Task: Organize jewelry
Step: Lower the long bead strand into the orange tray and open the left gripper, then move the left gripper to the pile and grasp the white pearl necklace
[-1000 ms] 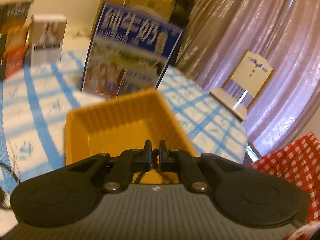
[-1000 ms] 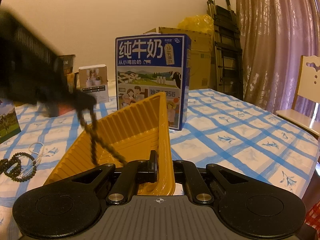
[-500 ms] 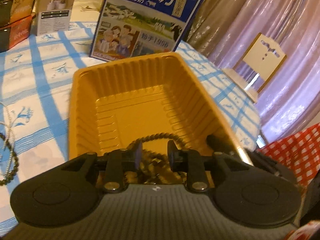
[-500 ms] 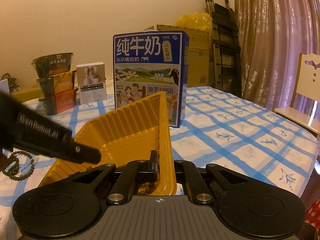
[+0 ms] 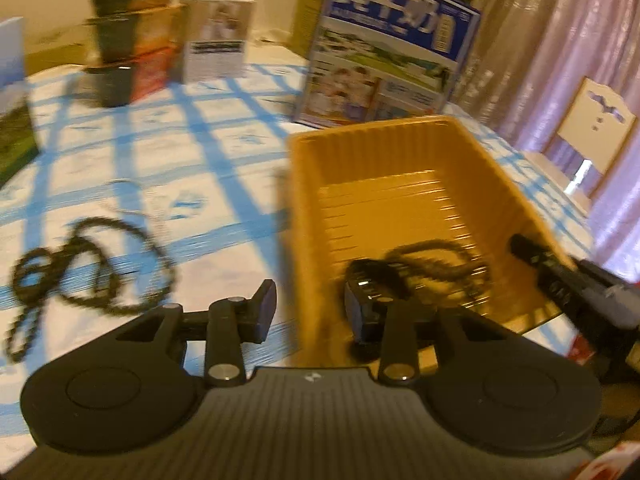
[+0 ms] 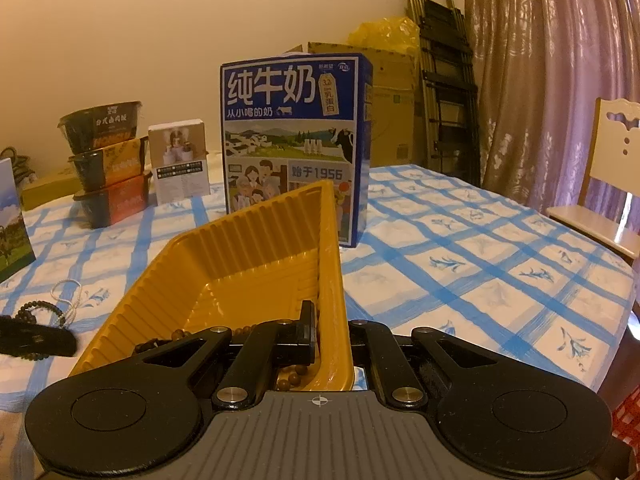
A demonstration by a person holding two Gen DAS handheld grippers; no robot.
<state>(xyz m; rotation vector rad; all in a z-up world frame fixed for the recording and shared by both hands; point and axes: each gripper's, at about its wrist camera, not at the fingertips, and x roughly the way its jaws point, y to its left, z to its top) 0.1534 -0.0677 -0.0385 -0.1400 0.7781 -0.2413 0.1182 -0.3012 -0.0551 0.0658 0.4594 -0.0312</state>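
My left gripper [image 5: 310, 312] is opening, nothing between its jaws. My right gripper [image 6: 330, 336] is clamping the ribbed yellow plastic tray's [image 6: 256, 240] wall. Dark bead string [image 5: 436, 260] is lying in the tray, centre right.

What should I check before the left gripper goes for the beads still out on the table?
1. Bead strand lies inside yellow tray: ok.
2. Left gripper jaws opening, nothing between them: ok.
3. Right gripper clamps the tray wall: ok.
4. Dark beads on tablecloth unobstructed: ok.
5. White string tangled with those beads: cannot tell.
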